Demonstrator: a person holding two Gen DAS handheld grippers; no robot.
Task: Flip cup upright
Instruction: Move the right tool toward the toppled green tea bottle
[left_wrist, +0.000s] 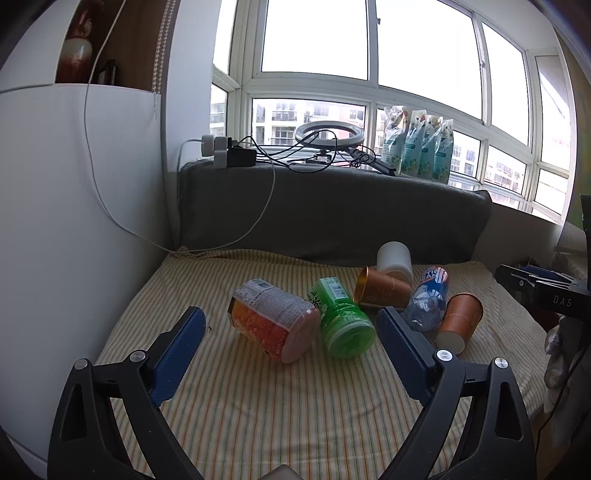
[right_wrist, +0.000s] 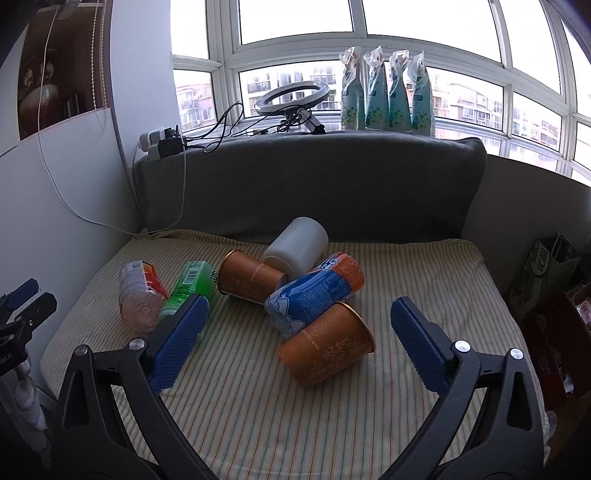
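Observation:
Two orange paper cups lie on their sides on the striped cushion (right_wrist: 258, 406). The near cup (right_wrist: 327, 345) (left_wrist: 460, 319) lies just ahead of my right gripper (right_wrist: 299, 339), which is open and empty. The far cup (right_wrist: 251, 277) (left_wrist: 382, 288) lies behind it, beside a white cup (right_wrist: 297, 243) (left_wrist: 394, 258) also on its side. My left gripper (left_wrist: 291, 347) is open and empty, in front of the orange bottle (left_wrist: 273, 321) and green bottle (left_wrist: 340, 317).
A blue-labelled bottle (right_wrist: 316, 291) (left_wrist: 428, 299) lies between the two orange cups. A grey bolster (right_wrist: 314, 177) backs the cushion. The sill holds a ring light (right_wrist: 291, 98), chargers and pouches (right_wrist: 388, 92). A white wall (left_wrist: 74, 221) stands left; boxes (right_wrist: 554, 288) right.

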